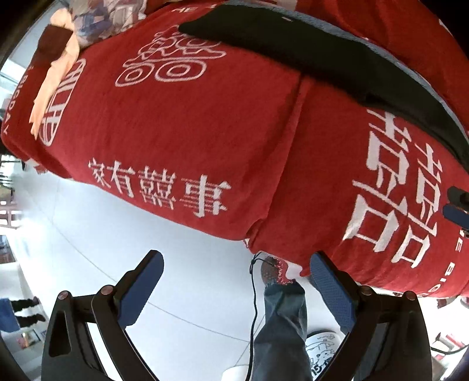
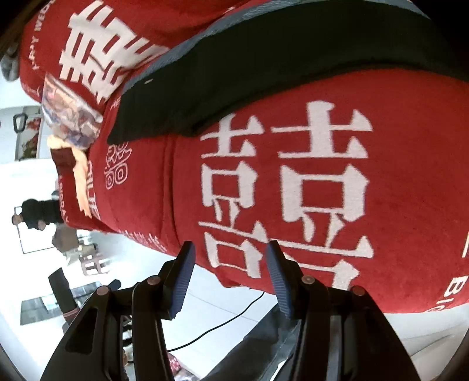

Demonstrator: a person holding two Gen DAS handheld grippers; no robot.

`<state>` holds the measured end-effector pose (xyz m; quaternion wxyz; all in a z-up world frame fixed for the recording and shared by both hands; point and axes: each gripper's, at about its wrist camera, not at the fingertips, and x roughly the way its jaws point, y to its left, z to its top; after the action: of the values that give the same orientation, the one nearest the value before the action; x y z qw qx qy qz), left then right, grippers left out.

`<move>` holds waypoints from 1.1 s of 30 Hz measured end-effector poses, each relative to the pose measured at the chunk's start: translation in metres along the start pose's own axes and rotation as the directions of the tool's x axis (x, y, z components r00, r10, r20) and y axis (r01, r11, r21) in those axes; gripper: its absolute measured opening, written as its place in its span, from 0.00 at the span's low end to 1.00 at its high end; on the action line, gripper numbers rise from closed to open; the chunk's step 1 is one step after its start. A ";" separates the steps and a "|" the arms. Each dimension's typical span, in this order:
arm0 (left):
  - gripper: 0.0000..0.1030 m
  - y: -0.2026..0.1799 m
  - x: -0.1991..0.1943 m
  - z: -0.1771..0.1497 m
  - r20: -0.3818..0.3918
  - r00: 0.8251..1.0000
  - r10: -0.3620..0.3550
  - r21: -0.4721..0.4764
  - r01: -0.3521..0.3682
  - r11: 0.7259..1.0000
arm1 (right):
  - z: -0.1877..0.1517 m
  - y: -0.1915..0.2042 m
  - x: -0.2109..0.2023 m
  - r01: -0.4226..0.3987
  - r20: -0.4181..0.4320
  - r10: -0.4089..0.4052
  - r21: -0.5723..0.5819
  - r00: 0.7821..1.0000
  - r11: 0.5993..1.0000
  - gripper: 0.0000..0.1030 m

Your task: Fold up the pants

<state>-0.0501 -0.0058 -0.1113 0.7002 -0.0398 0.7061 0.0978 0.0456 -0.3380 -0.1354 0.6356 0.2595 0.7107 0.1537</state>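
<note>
Left tool (image 1: 236, 275): wide, nothing between the blue pads, over the white floor (image 1: 181, 281) at the red cover's (image 1: 187, 123) edge. Right tool (image 2: 230, 260): half wide, holding nothing, just off the same edge. Farther back: dark pants (image 2: 263, 76) flat on the red cover, well apart from both tools.

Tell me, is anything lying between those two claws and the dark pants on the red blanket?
Nothing visible. Only bare red blanket separates the open, empty right claw and left claw from the dark pants. The patterned cloth pile sits off at the far end.
</note>
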 end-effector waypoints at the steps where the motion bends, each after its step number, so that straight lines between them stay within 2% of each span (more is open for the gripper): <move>1: 0.98 -0.003 -0.003 0.003 0.006 1.000 -0.004 0.002 0.003 1.000 | 0.001 -0.005 -0.001 0.001 0.000 -0.001 0.011 1.000 1.000 0.53; 8: 0.98 -0.047 -0.022 0.046 0.056 0.998 -0.020 0.025 0.019 1.000 | 0.023 -0.035 -0.023 -0.005 0.022 0.004 0.047 1.000 0.999 0.53; 11: 0.98 -0.076 -0.034 0.070 0.082 0.996 -0.037 0.046 0.034 0.998 | 0.043 -0.051 -0.044 -0.008 0.066 0.004 0.060 0.998 0.998 0.53; 15: 0.98 -0.124 -0.048 0.104 0.128 0.990 -0.062 0.100 0.049 0.994 | 0.074 -0.098 -0.086 -0.015 0.161 -0.008 0.139 0.987 0.990 0.53; 22: 0.98 -0.233 -0.042 0.166 0.145 0.984 -0.104 0.223 0.070 0.972 | 0.107 -0.210 -0.149 -0.056 0.322 -0.074 0.376 0.944 0.925 0.53; 29: 0.98 -0.323 -0.025 0.192 0.102 0.985 -0.136 0.302 0.099 0.948 | 0.121 -0.300 -0.173 -0.118 0.385 -0.124 0.548 0.915 0.828 0.52; 30: 0.98 -0.332 -0.023 0.193 0.094 0.986 -0.136 0.311 0.100 0.945 | 0.122 -0.307 -0.175 -0.125 0.396 -0.132 0.560 0.909 0.819 0.47; 31: 0.98 -0.337 -0.021 0.193 0.089 0.987 -0.136 0.318 0.101 0.943 | 0.124 -0.315 -0.177 -0.149 0.413 -0.122 0.565 0.902 0.812 0.29; 32: 0.98 -0.343 -0.020 0.193 0.085 0.987 -0.136 0.325 0.101 0.940 | 0.127 -0.319 -0.178 -0.161 0.418 -0.113 0.566 0.901 0.809 0.15; 33: 0.98 -0.348 -0.019 0.193 0.083 0.987 -0.136 0.333 0.101 0.937 | 0.129 -0.322 -0.180 -0.167 0.420 -0.109 0.567 0.901 0.806 0.08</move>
<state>0.2071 -0.3099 -0.1208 0.7375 0.0400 0.6714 -0.0613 0.1265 -0.7174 -0.1829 0.6620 0.4826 0.5593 -0.1265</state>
